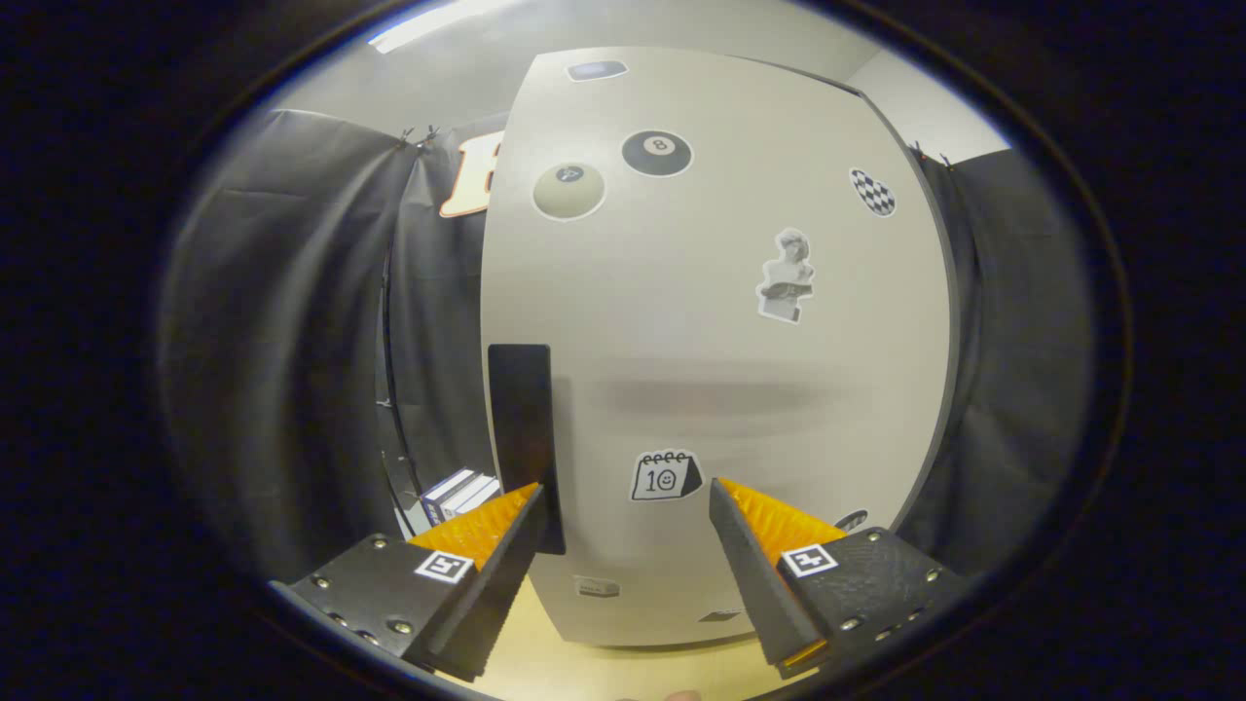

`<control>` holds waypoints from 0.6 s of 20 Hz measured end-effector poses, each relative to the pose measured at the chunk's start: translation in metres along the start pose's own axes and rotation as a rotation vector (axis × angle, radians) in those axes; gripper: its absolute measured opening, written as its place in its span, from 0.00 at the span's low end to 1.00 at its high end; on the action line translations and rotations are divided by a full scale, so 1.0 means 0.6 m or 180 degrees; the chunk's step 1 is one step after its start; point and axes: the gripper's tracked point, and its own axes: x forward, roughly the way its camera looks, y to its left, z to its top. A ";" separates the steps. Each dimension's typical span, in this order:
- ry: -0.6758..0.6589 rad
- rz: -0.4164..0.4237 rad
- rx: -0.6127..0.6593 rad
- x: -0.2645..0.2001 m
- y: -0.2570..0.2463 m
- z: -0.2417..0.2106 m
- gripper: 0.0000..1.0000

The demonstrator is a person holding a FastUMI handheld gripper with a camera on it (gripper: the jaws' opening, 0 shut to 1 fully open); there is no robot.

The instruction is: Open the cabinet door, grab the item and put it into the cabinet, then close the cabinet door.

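Pale grey cabinet door (720, 341), shut, with the claw (623, 506) spread wide in front of it.

From the gripper view, the door stands just beyond the fingers, dotted with stickers: an eight ball (657, 153), a pale ball (568, 190), a bust (787, 276), a checkered one (873, 192) and a calendar (666, 476) between the fingertips. A dark upright handle (523, 428) sits at the door's left edge, right behind the left finger; I cannot tell if they touch. Nothing is pinched. Left of the cabinet, low against the black cloth, lies a stack of boxes (458, 494). Light wooden tabletop (604, 672) shows below the fingers.
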 end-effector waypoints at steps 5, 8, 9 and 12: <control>0.0002 -0.0043 0.0061 0.007 0.004 0.000 0.99; 0.0005 -0.0060 0.0081 0.011 0.007 -0.001 0.99; 0.0002 -0.0064 0.0083 0.012 0.007 -0.001 0.99; -0.0007 -0.0079 0.0082 0.016 0.008 -0.002 0.99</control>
